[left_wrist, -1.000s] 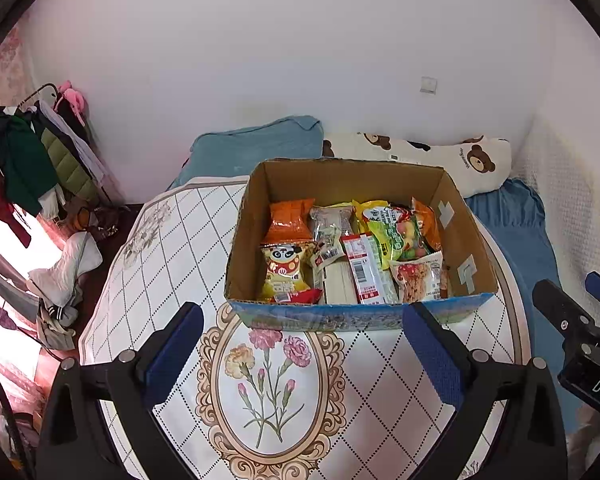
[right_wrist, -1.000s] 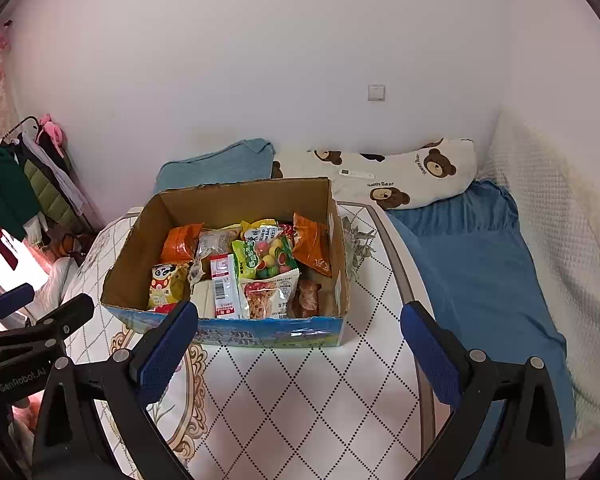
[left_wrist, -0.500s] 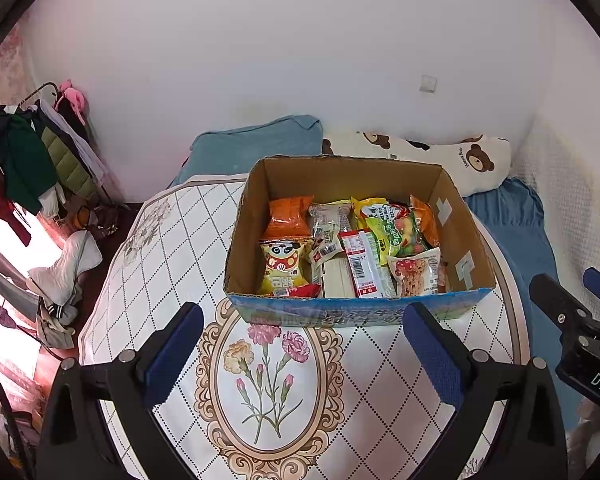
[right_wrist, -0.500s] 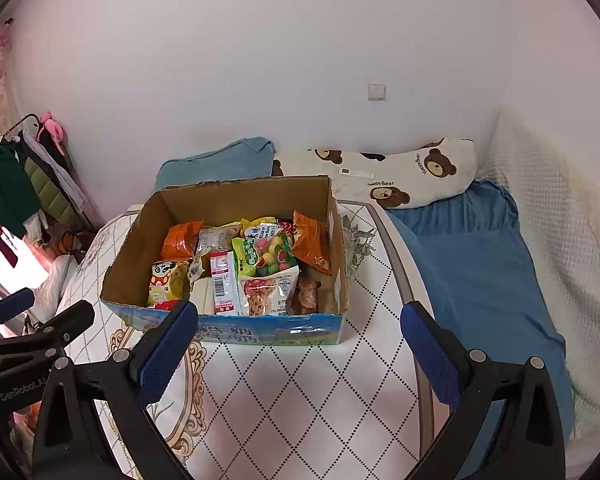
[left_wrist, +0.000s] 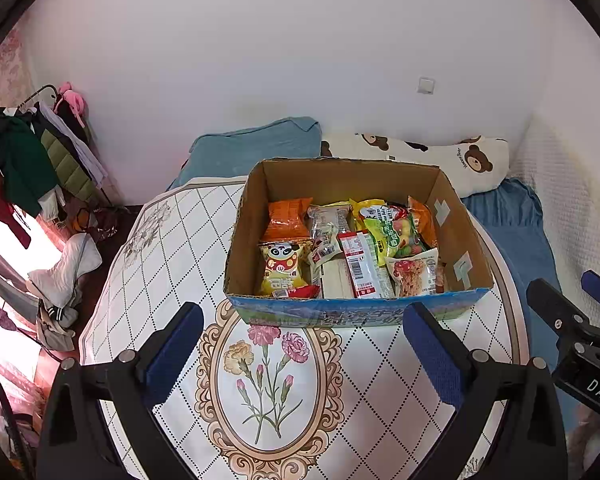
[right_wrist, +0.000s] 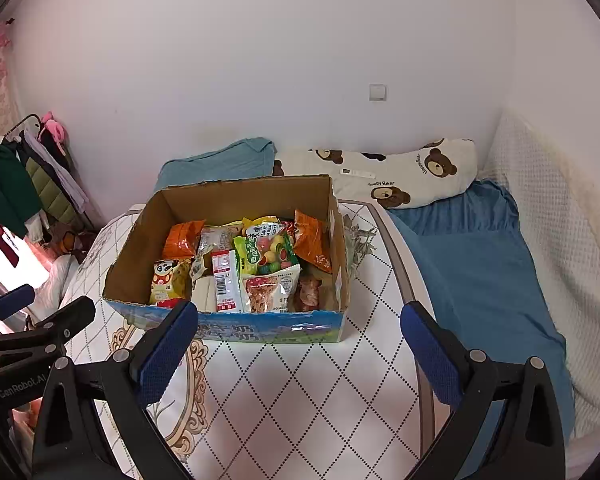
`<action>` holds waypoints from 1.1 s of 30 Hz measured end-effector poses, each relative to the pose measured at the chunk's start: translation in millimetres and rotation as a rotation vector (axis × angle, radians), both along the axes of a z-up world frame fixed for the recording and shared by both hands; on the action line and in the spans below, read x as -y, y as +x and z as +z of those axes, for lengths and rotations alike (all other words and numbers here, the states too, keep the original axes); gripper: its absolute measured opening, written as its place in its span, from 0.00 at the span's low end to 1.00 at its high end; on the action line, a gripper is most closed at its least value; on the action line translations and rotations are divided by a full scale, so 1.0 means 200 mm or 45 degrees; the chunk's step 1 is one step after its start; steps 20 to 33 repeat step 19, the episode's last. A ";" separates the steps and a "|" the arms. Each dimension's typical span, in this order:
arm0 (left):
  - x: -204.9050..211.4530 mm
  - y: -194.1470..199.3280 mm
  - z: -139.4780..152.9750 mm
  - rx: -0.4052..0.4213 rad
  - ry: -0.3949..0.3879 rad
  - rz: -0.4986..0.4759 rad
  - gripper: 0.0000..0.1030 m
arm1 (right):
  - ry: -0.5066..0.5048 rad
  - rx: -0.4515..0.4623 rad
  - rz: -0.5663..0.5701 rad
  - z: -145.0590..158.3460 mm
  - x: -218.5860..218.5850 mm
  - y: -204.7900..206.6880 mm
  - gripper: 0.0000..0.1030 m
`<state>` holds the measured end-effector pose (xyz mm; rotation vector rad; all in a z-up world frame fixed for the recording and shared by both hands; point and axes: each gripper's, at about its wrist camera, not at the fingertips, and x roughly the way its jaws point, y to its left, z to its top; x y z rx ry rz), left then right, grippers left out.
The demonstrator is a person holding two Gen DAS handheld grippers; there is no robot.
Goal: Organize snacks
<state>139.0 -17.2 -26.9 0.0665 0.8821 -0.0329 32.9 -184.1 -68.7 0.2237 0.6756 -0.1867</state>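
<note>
left gripper point(left_wrist: 302, 350) spread wide, right gripper point(right_wrist: 300, 346) likewise

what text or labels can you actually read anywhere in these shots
"GenRobot.AI" on the left gripper body, seen in the right wrist view.
"DAS", cut off by the frame edge, on the right gripper body, seen in the left wrist view.
"Bear" on the bear pillow.
Print on the snack packets and cardboard box front: too small or blurred.

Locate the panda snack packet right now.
In the left wrist view the panda packet stands in the cardboard box's near-left corner, below the orange bag, left of the red-and-white packet.
</note>
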 end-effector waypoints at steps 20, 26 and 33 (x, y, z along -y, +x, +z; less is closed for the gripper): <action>0.00 0.00 0.02 0.007 -0.002 -0.015 0.99 | -0.005 0.000 0.011 0.01 0.00 -0.01 1.00; 0.00 0.00 0.02 0.007 -0.002 -0.015 0.99 | -0.005 0.000 0.011 0.01 0.00 -0.01 1.00; 0.00 0.00 0.02 0.007 -0.002 -0.015 0.99 | -0.005 0.000 0.011 0.01 0.00 -0.01 1.00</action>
